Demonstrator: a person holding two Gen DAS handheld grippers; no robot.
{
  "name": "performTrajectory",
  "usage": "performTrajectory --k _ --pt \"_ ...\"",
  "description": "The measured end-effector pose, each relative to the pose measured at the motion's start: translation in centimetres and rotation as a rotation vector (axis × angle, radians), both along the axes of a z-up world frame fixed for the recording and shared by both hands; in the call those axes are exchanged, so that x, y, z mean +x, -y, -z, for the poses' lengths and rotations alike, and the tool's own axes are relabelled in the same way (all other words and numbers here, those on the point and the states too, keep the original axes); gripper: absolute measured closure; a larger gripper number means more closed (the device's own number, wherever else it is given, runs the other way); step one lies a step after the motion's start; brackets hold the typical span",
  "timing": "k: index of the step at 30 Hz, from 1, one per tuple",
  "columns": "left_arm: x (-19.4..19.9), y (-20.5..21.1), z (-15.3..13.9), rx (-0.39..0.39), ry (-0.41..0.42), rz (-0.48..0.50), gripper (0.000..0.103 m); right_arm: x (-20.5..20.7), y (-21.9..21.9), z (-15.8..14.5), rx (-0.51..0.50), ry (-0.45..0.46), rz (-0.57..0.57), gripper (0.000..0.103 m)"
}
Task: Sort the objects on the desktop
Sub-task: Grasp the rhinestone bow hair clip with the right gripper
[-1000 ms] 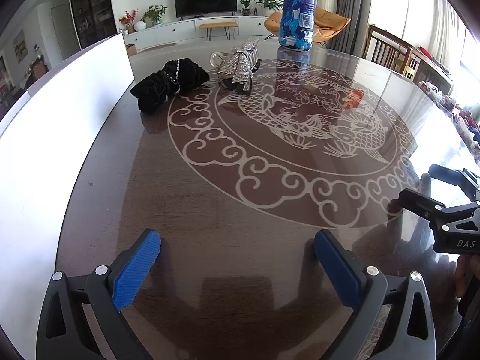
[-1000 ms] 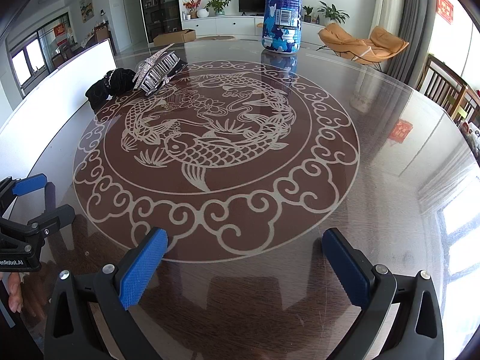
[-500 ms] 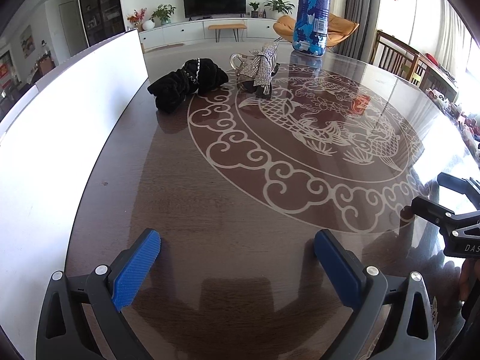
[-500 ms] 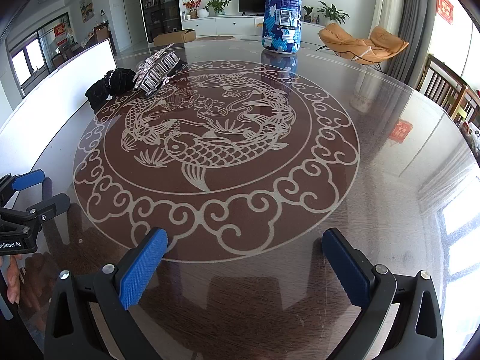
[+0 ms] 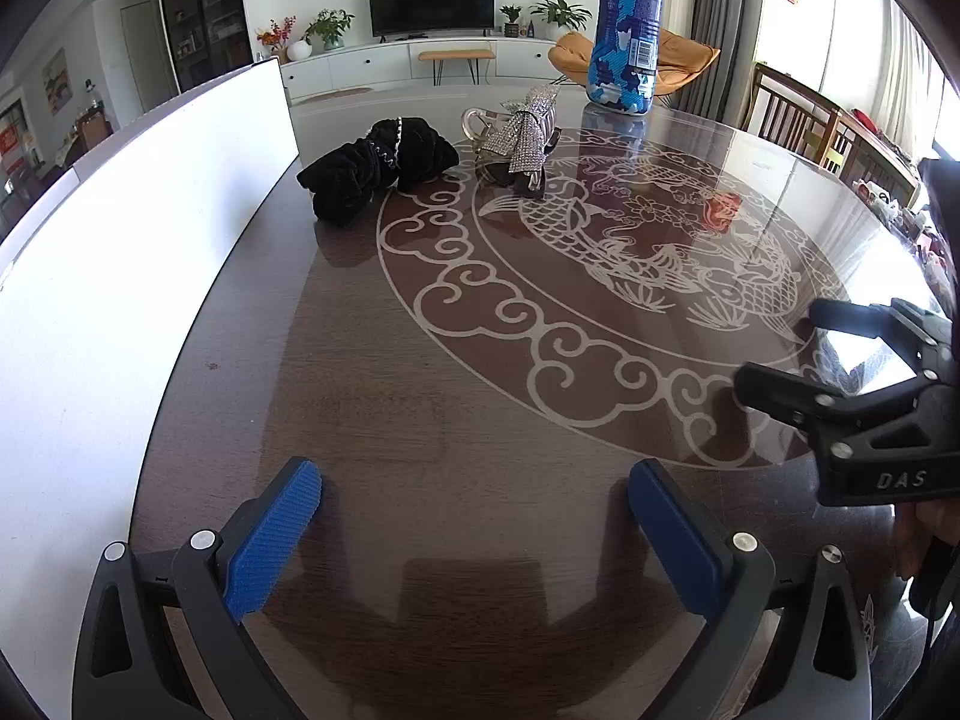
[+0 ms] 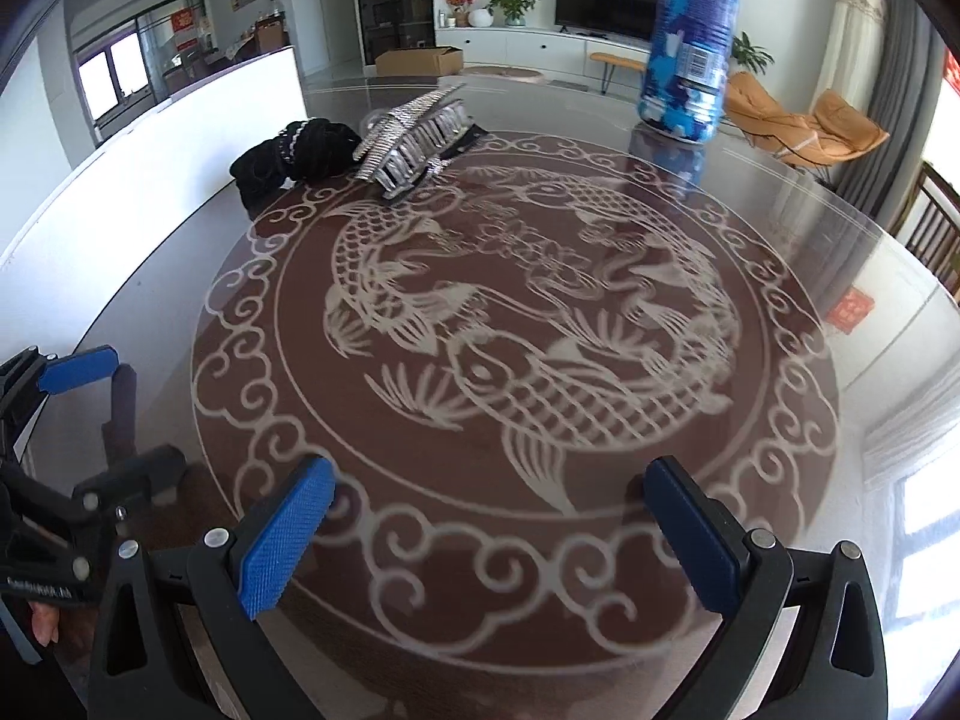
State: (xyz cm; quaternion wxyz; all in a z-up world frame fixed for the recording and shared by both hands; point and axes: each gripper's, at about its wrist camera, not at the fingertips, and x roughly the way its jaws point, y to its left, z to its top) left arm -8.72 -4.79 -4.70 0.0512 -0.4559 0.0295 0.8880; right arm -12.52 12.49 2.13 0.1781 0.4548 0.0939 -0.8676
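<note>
A black velvet scrunchie lies at the far left of the round table. Beside it, on its right, lies a silver rhinestone hair clip. A blue camouflage bottle stands upright at the far side. My left gripper is open and empty above the near table edge, far from all three; it also shows in the right wrist view. My right gripper is open and empty, and shows at the right of the left wrist view.
The glass-topped table bears a carved fish and cloud pattern. A white board stands along its left edge. Wooden chairs stand behind the table on the right.
Both grippers have moved forward and turned left; the scrunchie and hair clip sit nearer the middle of each view. Both stay open and empty.
</note>
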Motion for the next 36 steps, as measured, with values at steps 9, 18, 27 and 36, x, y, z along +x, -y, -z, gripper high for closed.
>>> performTrajectory --k 9,18,27,36 --pt "-0.1 0.2 0.0 0.002 0.0 -0.015 0.0 -9.0 9.8 0.5 -0.002 0.003 -0.173 0.0" --pt "-0.1 0.2 0.0 0.002 -0.001 -0.015 0.0 -14.7 10.8 0.8 -0.006 0.001 -0.025 0.0" --pt "-0.1 0.2 0.0 0.002 -0.001 -0.014 0.0 -16.1 11.9 0.6 -0.016 0.0 -0.027 0.0" --pt "-0.1 0.2 0.0 0.002 -0.001 -0.014 0.0 -16.1 10.5 -0.1 -0.026 -0.05 -0.031 0.046"
